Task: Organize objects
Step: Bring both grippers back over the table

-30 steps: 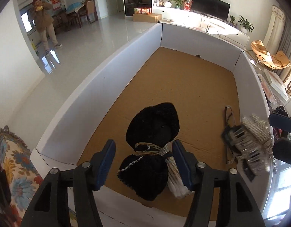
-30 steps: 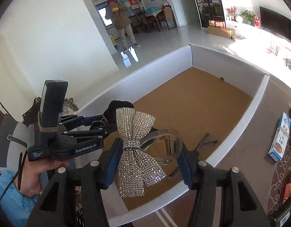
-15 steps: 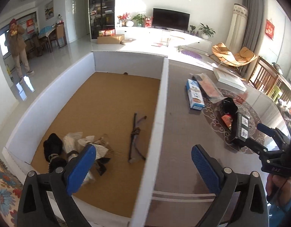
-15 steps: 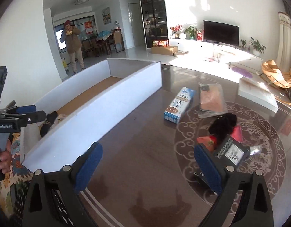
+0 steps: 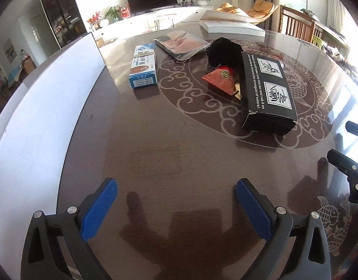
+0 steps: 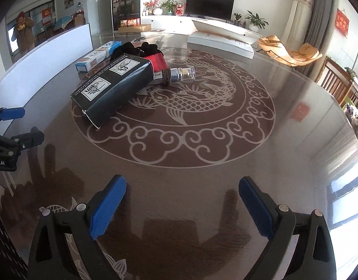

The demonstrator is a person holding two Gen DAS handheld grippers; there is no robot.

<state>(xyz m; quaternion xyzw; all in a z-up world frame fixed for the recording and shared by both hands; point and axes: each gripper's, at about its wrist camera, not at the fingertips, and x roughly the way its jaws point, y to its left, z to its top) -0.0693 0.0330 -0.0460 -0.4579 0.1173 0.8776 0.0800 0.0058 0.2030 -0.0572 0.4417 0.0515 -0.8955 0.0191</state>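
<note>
My left gripper (image 5: pixel 176 204) is open and empty above the dark table. My right gripper (image 6: pixel 182 206) is open and empty too. Ahead lie a black box (image 5: pixel 266 91) with white labels, also in the right wrist view (image 6: pixel 113 88), a red pouch (image 5: pixel 219 78), a black fluffy item (image 5: pixel 224 51), a blue-and-white box (image 5: pixel 143 68) and a clear packet (image 5: pixel 182 44). A small glass bottle (image 6: pixel 179 74) lies behind the black box. The white-walled box (image 5: pixel 39 121) stands at the left.
The table (image 6: pixel 202 140) is dark and glossy with a white fish pattern. A white flat box (image 6: pixel 222 40) lies at its far side. The other gripper shows at the right edge of the left wrist view (image 5: pixel 351 170). A person (image 6: pixel 24 32) stands far back.
Both grippers let go of the hair bows in the white-walled box, opened, and swung right over the table toward the pile of objects.
</note>
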